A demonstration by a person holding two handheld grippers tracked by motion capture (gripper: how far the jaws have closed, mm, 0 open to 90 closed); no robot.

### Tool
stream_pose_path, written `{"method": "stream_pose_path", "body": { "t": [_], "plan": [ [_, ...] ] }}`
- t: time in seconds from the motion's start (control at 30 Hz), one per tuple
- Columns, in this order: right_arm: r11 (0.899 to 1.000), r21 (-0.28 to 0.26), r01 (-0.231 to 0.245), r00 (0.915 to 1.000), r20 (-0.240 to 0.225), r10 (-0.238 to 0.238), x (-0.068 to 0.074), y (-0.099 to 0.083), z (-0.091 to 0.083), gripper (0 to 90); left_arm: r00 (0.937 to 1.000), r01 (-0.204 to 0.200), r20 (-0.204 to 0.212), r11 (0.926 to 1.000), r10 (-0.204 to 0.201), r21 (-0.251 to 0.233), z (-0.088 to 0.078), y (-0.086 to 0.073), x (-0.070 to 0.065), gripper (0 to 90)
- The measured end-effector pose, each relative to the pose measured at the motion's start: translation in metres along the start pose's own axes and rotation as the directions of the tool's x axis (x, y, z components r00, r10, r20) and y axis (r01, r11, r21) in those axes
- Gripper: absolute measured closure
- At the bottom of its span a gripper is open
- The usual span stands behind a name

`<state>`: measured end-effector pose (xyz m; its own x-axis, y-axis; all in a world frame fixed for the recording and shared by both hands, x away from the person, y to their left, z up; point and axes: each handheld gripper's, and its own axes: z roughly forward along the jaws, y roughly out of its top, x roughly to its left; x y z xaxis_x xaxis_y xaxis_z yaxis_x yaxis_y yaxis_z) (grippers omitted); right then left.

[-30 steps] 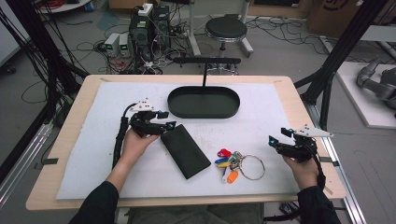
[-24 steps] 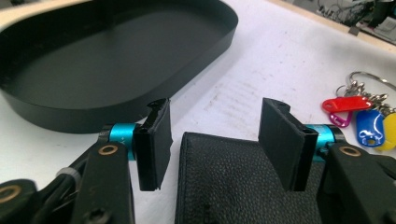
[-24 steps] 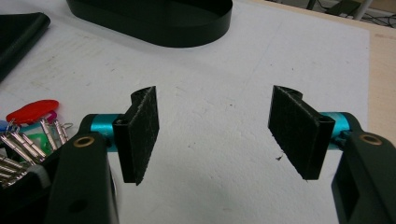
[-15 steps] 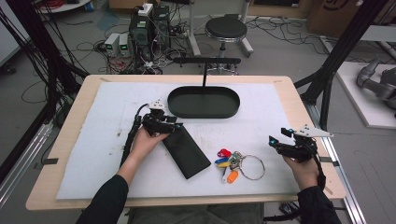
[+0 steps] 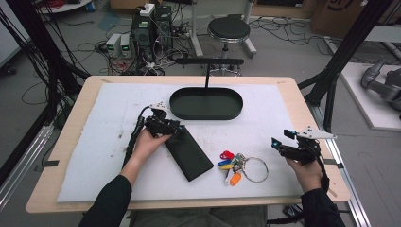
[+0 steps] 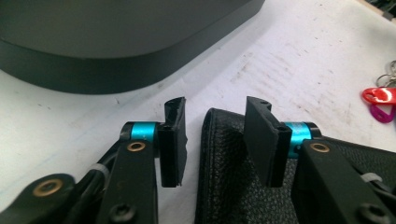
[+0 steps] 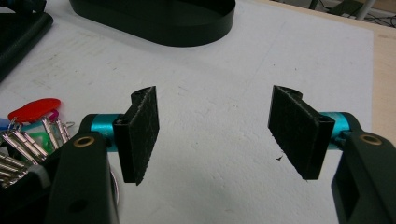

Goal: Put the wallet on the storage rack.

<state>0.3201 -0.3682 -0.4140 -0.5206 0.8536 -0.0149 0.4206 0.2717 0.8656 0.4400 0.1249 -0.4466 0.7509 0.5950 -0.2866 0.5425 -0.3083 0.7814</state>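
A black leather wallet (image 5: pixel 189 152) lies slanted on the white mat, just below a black oval tray (image 5: pixel 206 103). My left gripper (image 5: pixel 174 127) is at the wallet's far end. In the left gripper view it (image 6: pixel 215 140) is open, its jaws straddling the wallet's (image 6: pixel 224 186) top corner without pressing on it. A bunch of keys (image 5: pixel 236 165) with coloured tags and a large ring lies to the right of the wallet. My right gripper (image 5: pixel 278 144) hovers near the mat's right edge, and in its own view it (image 7: pixel 215 130) is wide open over bare mat.
The tray's wall (image 6: pixel 116 65) stands close behind the left jaws. In the right gripper view the keys (image 7: pixel 28 126) lie at the left and the tray (image 7: pixel 154 18) lies far ahead. A stool (image 5: pixel 229 29) and cables stand beyond the table.
My left gripper has moved right along the mat and reached the wallet's far end. The right gripper, the keys and the wallet have stayed put.
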Motion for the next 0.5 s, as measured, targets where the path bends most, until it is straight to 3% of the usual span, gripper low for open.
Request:
{"method": "stream_pose_path", "body": {
  "t": [0.13, 0.5],
  "plan": [
    [1.000, -0.001, 0.001, 1.0000, -0.003, -0.001, 0.0008, 0.0003, 0.0001, 34.2, 0.9990, 0.021, 0.040, 0.9998, -0.021, 0.003, 0.0007, -0.0012, 0.0010, 68.2],
    [1.000, -0.002, 0.004, 1.0000, -0.006, -0.004, 0.0017, 0.0011, 0.0007, 34.3, 0.9999, -0.014, 0.003, 0.9999, 0.014, -0.005, -0.0025, -0.0001, -0.0040, 79.0]
  ]
}}
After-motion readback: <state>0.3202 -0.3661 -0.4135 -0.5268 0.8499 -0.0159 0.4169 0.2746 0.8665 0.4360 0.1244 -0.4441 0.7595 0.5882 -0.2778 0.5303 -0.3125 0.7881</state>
